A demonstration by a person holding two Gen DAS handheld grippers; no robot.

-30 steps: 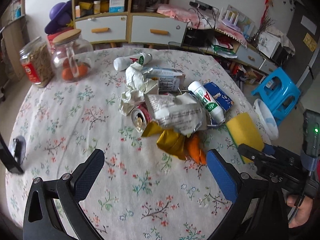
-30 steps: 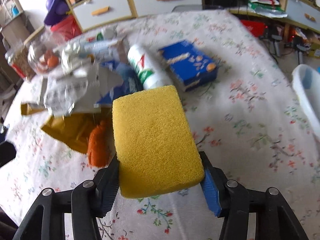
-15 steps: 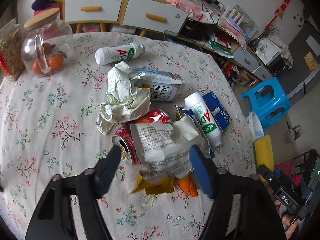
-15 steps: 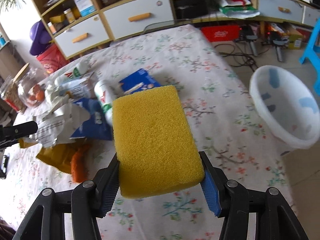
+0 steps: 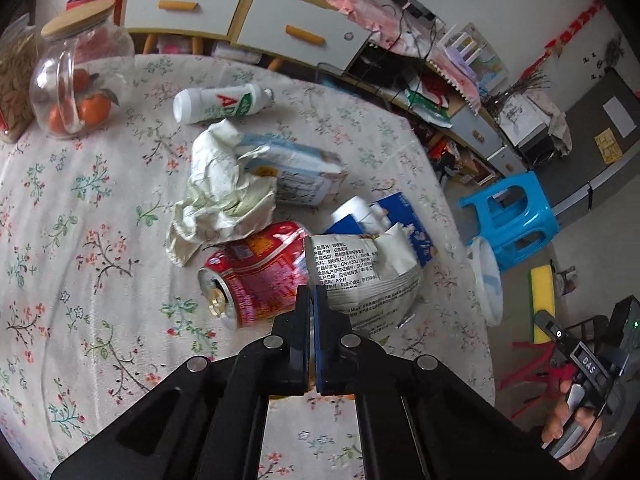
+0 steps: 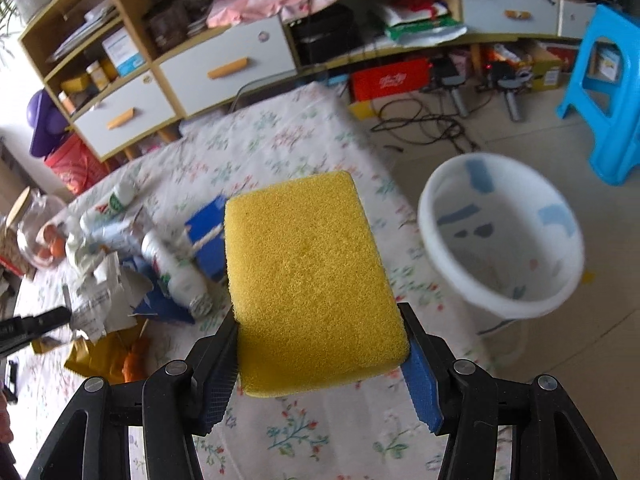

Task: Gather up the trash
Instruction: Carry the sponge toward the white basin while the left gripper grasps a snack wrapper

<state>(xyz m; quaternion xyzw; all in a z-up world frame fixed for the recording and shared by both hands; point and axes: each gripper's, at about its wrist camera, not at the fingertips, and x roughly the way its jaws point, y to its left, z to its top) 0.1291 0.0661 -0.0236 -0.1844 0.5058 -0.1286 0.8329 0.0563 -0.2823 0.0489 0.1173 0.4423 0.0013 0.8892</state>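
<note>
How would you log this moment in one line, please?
left tongs: just closed at printed pouch edge, hold unclear | right tongs: gripping yellow sponge | white bin: ahead of sponge

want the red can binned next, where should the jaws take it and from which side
Grip the crushed red can across its dented middle, coming from above, probably with the jaws spanning its width. It lies on its side, open end toward the camera; the crumpled paper and printed wrapper crowd its far and right sides.

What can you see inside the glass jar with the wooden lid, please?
Through the clear wall of the glass jar, several orange fruits sit at the bottom; the upper part looks empty. The exact count is unclear, since the jar's handle and glare cover some of them.
</note>
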